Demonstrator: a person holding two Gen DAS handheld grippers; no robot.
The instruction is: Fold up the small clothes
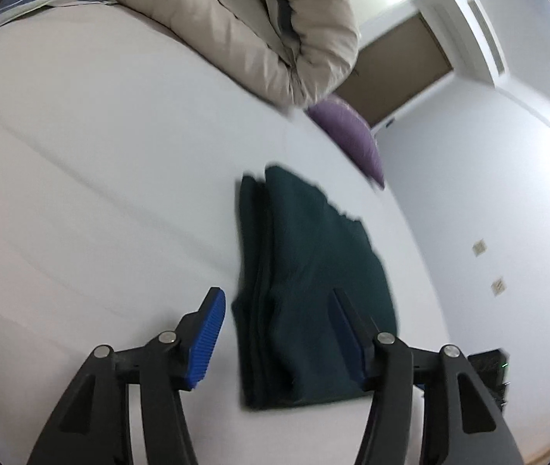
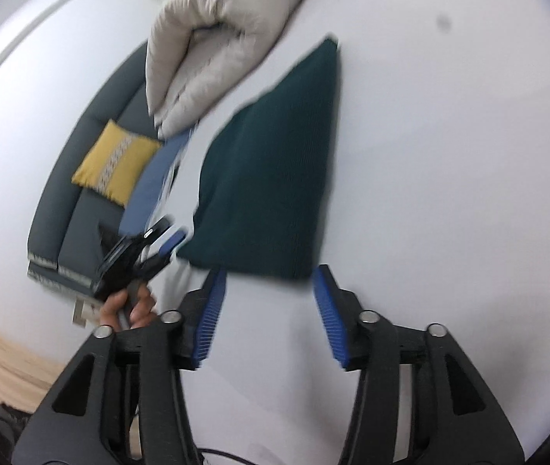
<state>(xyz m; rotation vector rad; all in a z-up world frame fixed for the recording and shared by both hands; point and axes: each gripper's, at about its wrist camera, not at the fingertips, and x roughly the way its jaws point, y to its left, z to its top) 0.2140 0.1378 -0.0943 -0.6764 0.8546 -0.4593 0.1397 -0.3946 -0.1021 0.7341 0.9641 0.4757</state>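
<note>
Judging by its limp layers, the dark green garment (image 1: 306, 283) is light, soft knit that will sag and slide, so I would pinch a corner through all layers. It lies folded on the white bed (image 1: 100, 193), just ahead of my left gripper (image 1: 279, 333), whose jaws stand about half open with nothing pinched, the cloth's near edge showing between them. My right gripper (image 2: 271, 306) is likewise half open and empty, the garment just beyond its tips. Blur hides the edges, and I cannot tell whether either gripper touches the cloth
</note>
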